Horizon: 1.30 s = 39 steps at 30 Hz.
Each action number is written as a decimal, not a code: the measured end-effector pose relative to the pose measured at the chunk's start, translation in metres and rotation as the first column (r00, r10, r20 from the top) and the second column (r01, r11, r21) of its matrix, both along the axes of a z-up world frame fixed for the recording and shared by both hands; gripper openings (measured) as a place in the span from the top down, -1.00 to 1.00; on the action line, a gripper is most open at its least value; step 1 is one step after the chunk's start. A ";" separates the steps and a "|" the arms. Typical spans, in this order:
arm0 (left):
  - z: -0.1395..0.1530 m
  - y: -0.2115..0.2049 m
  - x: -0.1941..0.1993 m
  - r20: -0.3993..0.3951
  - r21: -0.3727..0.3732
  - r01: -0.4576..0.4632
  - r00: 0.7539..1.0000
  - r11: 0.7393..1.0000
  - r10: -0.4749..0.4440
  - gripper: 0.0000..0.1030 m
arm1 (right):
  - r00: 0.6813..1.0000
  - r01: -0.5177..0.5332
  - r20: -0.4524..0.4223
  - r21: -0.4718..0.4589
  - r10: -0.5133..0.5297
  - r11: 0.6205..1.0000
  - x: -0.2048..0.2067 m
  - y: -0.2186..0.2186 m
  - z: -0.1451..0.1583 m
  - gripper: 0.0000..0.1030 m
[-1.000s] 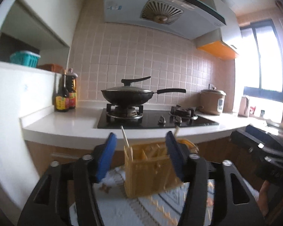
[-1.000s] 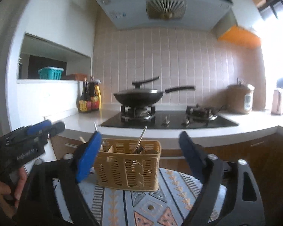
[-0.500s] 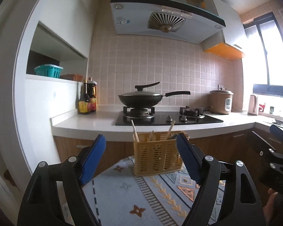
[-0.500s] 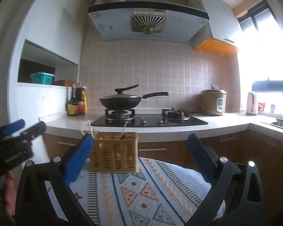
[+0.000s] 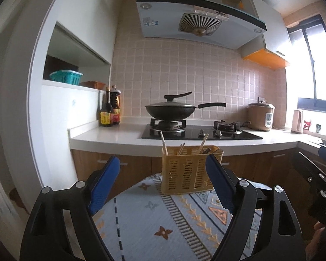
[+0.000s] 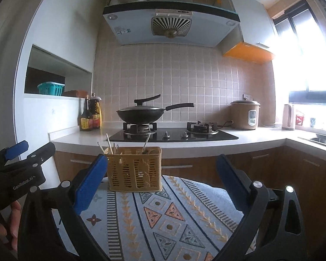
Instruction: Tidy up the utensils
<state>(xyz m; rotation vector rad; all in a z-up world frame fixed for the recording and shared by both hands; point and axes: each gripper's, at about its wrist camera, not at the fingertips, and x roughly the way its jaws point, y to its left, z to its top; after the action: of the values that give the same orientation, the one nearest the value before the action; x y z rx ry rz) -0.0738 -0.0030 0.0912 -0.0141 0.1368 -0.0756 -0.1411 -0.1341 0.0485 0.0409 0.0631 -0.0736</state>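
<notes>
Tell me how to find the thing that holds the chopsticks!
Find the round table with the patterned blue cloth, in front of the kitchen counter and stove. At its far edge stands a yellow slotted plastic utensil basket with chopsticks and cutlery handles poking out the top. It is the only thing standing on the cloth.

Two wrist cameras, both facing the stove wall from over the table.

Your left camera looks level along its fingers, the yellow basket (image 5: 190,170) near and right of centre; your right camera sits beside it and sees the basket (image 6: 134,169) left of centre. Both share the wok (image 5: 169,112), the range hood (image 6: 170,21) and each other's gripper at the frame edge.
</notes>
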 end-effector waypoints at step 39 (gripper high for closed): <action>-0.019 0.002 0.021 -0.043 0.017 -0.012 0.999 1.000 0.012 -0.68 | 0.994 -0.089 -0.055 0.070 0.093 0.994 0.031 0.002 -0.026 -0.85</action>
<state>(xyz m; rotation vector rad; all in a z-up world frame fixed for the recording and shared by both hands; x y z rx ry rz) -0.0529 -0.0005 0.0723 0.0000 0.1805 -0.0620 -0.1098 -0.1326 0.0227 0.1034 0.1254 0.0185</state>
